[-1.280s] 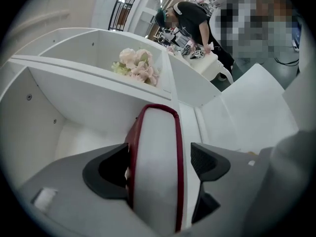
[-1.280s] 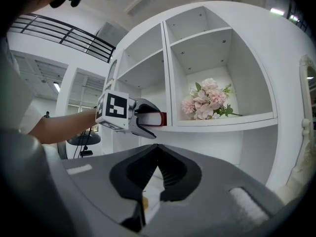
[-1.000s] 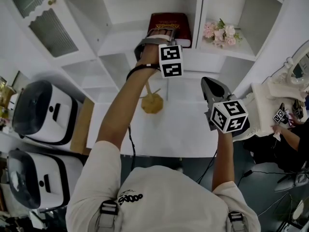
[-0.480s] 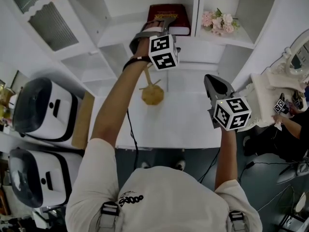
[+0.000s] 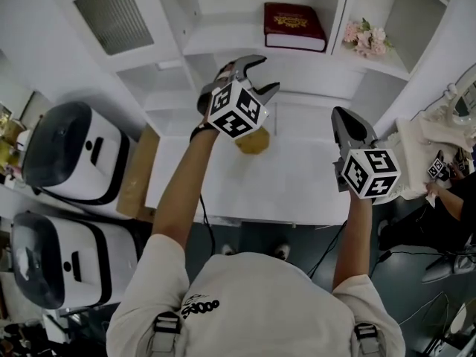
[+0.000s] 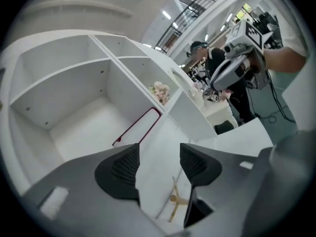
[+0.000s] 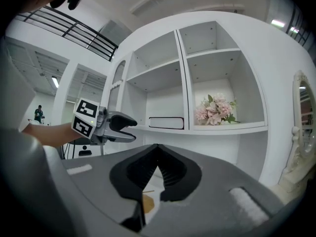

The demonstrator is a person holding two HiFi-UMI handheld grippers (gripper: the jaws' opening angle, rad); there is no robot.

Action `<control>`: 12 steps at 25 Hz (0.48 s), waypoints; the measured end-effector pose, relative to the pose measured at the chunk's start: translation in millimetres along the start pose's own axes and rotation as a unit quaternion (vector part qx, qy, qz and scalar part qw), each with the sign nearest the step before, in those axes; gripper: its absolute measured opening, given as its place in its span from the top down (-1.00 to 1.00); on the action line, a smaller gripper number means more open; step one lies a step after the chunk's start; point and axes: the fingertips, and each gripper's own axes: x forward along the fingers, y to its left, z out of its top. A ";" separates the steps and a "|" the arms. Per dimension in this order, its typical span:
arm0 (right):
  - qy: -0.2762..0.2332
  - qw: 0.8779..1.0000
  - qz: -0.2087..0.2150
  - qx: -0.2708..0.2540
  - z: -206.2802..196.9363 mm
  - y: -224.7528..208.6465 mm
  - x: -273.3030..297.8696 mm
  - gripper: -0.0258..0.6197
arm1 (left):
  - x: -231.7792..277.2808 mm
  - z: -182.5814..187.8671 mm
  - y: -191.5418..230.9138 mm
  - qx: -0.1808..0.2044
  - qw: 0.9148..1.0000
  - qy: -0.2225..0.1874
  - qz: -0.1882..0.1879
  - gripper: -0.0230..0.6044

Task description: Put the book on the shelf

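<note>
Left gripper [image 5: 264,74] is empty: jaws partway apart, they've just been closing in a bit, nothing between them. Book [image 5: 294,27] is at about 1 o'clock from it in the head view, well apart, lying flat in a shelf [image 5: 223,47] compartment. Pink flowers [image 5: 362,37] sit at the book's 3 o'clock, one compartment over. Right gripper [image 5: 343,114], at 4 o'clock, is pinched together on nothing.

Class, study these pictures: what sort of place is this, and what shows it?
Probably a mock-up home corner set inside a larger hall or workshop. A white shelf unit holds a red book and pink flowers, like a living room, yet a balcony railing shows beyond it.
</note>
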 end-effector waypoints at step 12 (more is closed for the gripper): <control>0.001 0.998 0.029 -0.047 13.2 47.1 17.1 0.92 | -87.3 -39.2 1.9 -0.234 0.966 -0.103 0.036 0.77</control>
